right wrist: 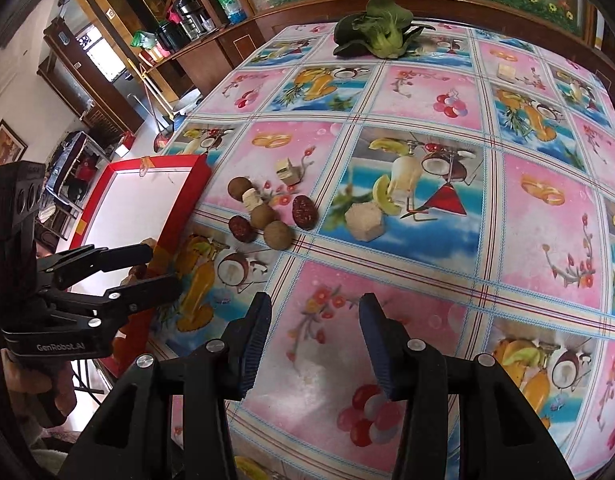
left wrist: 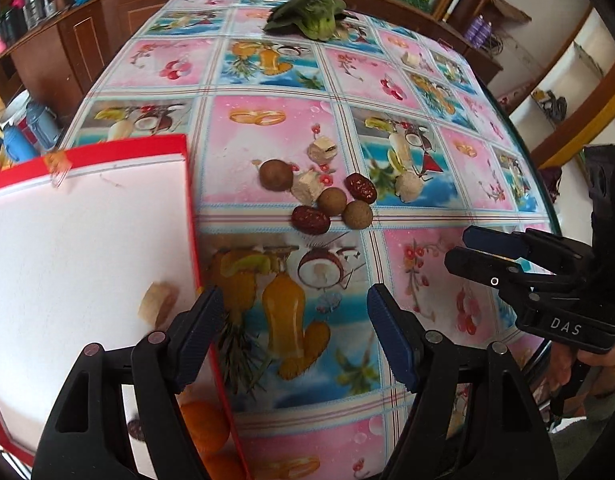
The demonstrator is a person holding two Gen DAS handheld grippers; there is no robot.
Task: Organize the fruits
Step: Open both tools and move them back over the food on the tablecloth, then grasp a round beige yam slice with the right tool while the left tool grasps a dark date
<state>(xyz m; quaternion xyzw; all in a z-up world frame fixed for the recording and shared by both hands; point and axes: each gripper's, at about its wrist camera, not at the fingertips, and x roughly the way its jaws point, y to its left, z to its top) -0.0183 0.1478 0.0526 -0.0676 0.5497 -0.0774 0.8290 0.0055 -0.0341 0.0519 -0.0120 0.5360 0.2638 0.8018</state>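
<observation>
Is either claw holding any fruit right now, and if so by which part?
Nothing is held. The left claw and the right claw are both open with empty gaps, above the table, while the red dates and the round brown fruits lie loose on the tablecloth.

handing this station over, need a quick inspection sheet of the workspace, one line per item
surface: table under a fruit-print tablecloth, glossy, no spill seen.
job's things: three longans, two red dates and pale cubes in a loose cluster mid-table; another pale chunk apart, to its right; red-rimmed white tray at the left edge holding a pale piece, oranges and a dark fruit partly hidden.
clutter: bok choy and one small cube at the far end.
grippers: left gripper and right gripper, jaws open, both empty and above the table.
cables: nothing seen.
surroundings: wooden cabinets with bottles and jars.
</observation>
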